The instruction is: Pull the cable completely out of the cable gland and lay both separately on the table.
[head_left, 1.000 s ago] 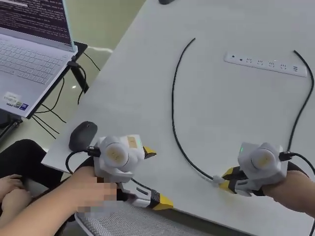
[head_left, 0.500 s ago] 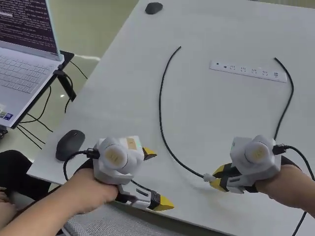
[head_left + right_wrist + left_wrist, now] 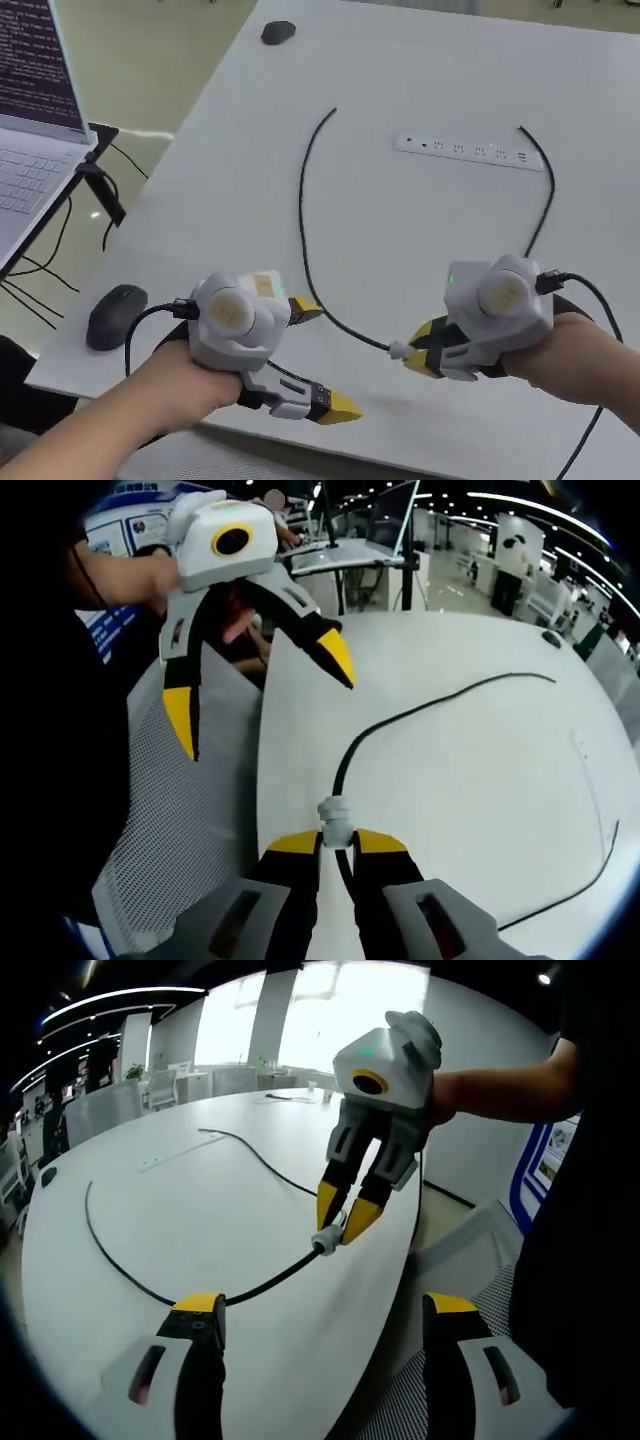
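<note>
Right gripper (image 3: 415, 358): 2 fingers pinched shut on the white cable gland (image 3: 399, 350), near the front edge of the surface (image 3: 430, 230). Black cable (image 3: 300, 200) is seated in the gland and curves away across the surface. Left gripper (image 3: 328, 360): fingers spread wide, holding nothing, near the gland.

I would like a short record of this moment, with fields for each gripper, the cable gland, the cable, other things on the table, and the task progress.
left gripper: open, jaws wide apart, holding nothing, at the near edge of the table
right gripper: shut on the cable gland
cable gland: white, at the right gripper's jaw tips
cable: black, one end in the cable gland, the rest curving away across the table
power strip: white, farther back on the table
task progress: cable not yet pulled out
</note>
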`<action>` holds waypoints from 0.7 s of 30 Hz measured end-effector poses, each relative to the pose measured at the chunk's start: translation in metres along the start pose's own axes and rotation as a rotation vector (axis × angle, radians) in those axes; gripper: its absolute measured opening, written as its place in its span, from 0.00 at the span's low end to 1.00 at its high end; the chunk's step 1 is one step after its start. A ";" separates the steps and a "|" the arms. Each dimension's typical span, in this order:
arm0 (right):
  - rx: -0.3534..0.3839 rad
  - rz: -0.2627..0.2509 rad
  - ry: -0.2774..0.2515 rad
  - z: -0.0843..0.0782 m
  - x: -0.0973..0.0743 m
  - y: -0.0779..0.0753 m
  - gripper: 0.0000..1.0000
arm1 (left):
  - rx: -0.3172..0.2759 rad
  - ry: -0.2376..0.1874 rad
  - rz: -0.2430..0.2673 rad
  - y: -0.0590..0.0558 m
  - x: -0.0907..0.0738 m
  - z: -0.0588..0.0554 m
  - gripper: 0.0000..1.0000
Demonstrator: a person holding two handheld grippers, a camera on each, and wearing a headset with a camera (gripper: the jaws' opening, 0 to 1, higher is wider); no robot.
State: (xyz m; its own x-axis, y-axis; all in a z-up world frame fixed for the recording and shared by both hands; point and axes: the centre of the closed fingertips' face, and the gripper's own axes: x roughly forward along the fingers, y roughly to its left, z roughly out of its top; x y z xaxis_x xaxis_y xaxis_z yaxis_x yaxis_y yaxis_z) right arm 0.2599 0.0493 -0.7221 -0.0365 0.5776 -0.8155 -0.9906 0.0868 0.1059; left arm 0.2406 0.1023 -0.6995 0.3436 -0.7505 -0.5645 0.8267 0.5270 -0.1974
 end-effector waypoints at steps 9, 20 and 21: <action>-0.042 0.002 -0.017 0.019 -0.015 0.010 0.06 | 0.035 -0.047 -0.036 -0.006 0.003 0.017 0.80; -0.119 0.003 -0.030 0.036 -0.035 0.022 0.06 | -0.003 -0.130 -0.049 -0.009 0.004 0.039 0.73; -0.129 0.001 -0.035 0.039 -0.037 0.023 0.06 | -0.006 -0.131 -0.052 -0.010 0.004 0.040 0.72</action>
State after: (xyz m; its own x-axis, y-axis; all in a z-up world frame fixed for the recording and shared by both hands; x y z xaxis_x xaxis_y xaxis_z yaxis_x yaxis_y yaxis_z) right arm 0.2438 0.0614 -0.6676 -0.0352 0.6059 -0.7948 -0.9994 -0.0177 0.0308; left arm 0.2515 0.0787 -0.6679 0.3557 -0.8224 -0.4439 0.8423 0.4879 -0.2290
